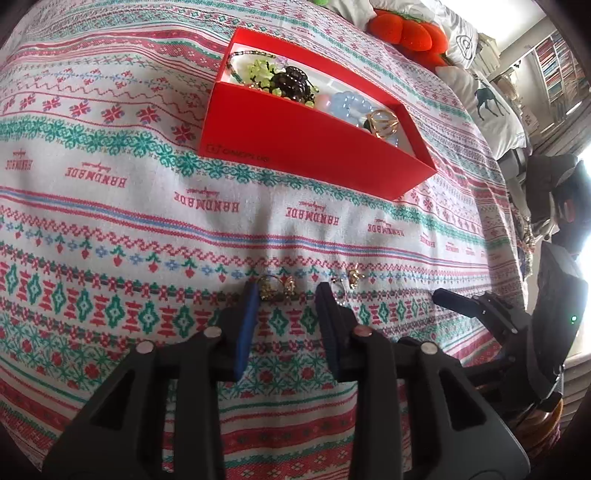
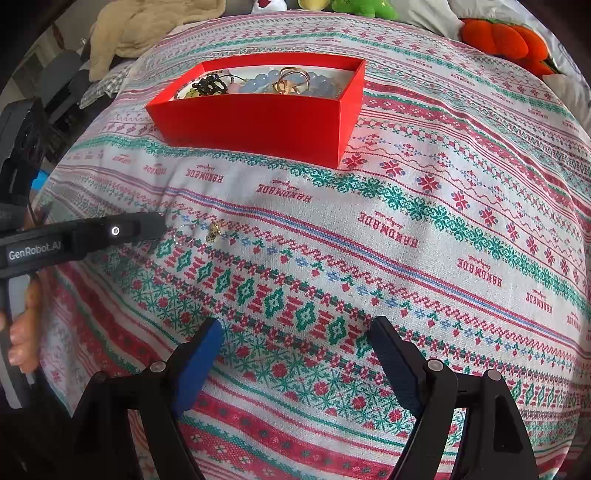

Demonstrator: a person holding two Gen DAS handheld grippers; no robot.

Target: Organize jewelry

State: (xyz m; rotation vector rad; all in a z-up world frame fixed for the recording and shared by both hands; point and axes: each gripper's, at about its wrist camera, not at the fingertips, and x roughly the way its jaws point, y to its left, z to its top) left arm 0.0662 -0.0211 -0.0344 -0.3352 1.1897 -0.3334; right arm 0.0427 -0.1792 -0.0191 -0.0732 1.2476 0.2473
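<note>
A red box (image 1: 295,147) holds bead bracelets, a dark piece and gold rings; the right wrist view shows the box (image 2: 258,122) at the back. On the patterned cloth, a gold jewelry cluster (image 1: 275,288) lies between the tips of my left gripper (image 1: 286,295). Its jaws stand narrowly apart, and a gap shows beside the cluster. Just right of it lie a silver ring piece (image 1: 338,291) (image 2: 184,232) and a small gold piece (image 1: 354,277) (image 2: 213,230). My right gripper (image 2: 295,332) hovers wide open over bare cloth, with nothing between its fingers.
The patterned tablecloth (image 2: 406,221) covers the whole surface. Orange plush (image 1: 406,29) and white cushions (image 1: 491,103) lie beyond the box. A hand (image 2: 22,332) grips the left tool at the left edge. The right tool's body (image 1: 546,314) stands at the far right.
</note>
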